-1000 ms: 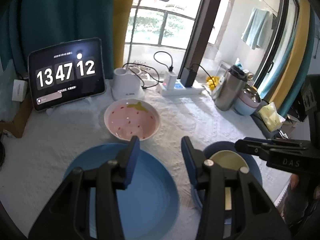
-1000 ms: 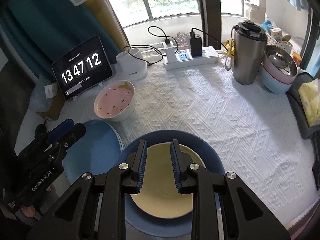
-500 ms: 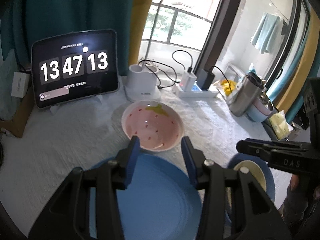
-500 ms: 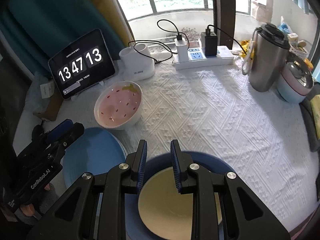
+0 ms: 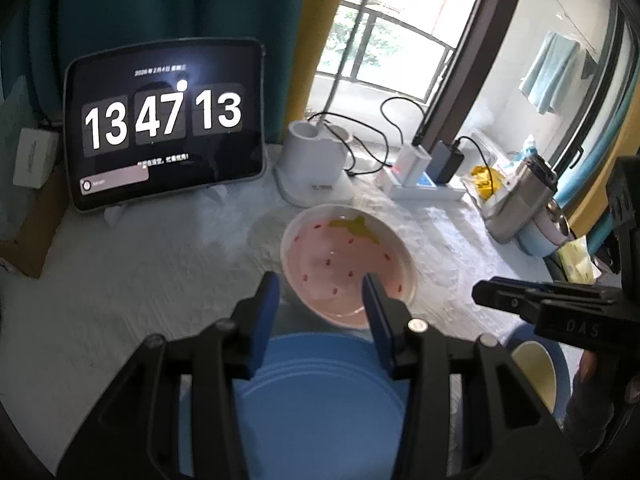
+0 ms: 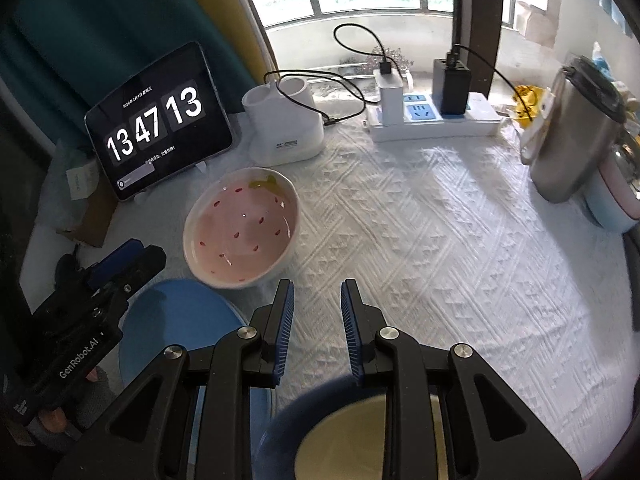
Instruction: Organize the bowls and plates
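A pink strawberry-pattern bowl (image 5: 340,248) (image 6: 244,228) stands on the white cloth. My left gripper (image 5: 320,284) (image 6: 132,258) hovers open over the bowl's near rim, with nothing between its blue pads. Below it lies a light blue plate (image 5: 320,400) (image 6: 180,320). My right gripper (image 6: 317,292) (image 5: 486,294) is open with a narrower gap, empty, above bare cloth just right of the pink bowl. Under its arms sits a cream bowl (image 6: 340,440) (image 5: 536,368) in a dark blue plate (image 6: 304,404).
A tablet clock (image 6: 160,124) leans at the back left, beside a white lamp base (image 6: 284,128) and a power strip (image 6: 432,120) with chargers and cables. A steel flask (image 6: 576,132) and stacked bowls (image 6: 616,200) stand at the right edge.
Both grippers have moved forward toward the back of the table and slightly down. The pink bowl now looks larger and nearer, and both plates have slid toward the bottom of the views.
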The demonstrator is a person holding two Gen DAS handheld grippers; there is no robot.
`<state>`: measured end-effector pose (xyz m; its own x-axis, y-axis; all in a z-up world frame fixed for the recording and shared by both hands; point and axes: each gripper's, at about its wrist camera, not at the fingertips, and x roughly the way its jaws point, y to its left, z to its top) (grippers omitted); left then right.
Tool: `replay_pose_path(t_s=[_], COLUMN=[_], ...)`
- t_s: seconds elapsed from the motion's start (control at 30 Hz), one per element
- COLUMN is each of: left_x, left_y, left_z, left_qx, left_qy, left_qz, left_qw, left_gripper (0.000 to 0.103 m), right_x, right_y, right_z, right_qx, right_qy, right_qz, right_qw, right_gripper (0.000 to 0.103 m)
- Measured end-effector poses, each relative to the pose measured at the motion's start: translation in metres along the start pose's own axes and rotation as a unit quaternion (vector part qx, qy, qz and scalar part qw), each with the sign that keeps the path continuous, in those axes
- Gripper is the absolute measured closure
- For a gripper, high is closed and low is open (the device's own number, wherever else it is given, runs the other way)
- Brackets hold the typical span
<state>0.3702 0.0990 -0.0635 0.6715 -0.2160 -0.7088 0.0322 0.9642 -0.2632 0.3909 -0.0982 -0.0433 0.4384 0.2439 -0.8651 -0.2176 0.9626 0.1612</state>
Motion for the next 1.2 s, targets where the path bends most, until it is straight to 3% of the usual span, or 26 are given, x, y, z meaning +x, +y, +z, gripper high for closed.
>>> replay_pose_path(t_s=[0.53, 0.67, 1.2], left_x=[0.034, 0.042, 0.083], left_y=[0.014, 0.013, 0.004], left_z=[0.007, 0.007, -0.01], left_qx=[-0.026, -0.026, -0.014], left_qy=[0.03, 0.04, 0.082], left_qz=[0.0, -0.003, 0.013], left_qw=[0.9992, 0.9989, 0.9964], left_gripper=[0.058, 0.058, 0.058], right_x=[0.038, 0.048, 0.092], right_y=[0.004, 0.004, -0.003], right_z=[0.027, 0.027, 0.024], right_qx=[0.009, 0.012, 0.057], right_qy=[0.012, 0.021, 0.077], right_qz=[0.01, 0.015, 0.044], right_qw=[1.0, 1.0, 0.994], right_gripper=[0.076, 0.071, 0.063])
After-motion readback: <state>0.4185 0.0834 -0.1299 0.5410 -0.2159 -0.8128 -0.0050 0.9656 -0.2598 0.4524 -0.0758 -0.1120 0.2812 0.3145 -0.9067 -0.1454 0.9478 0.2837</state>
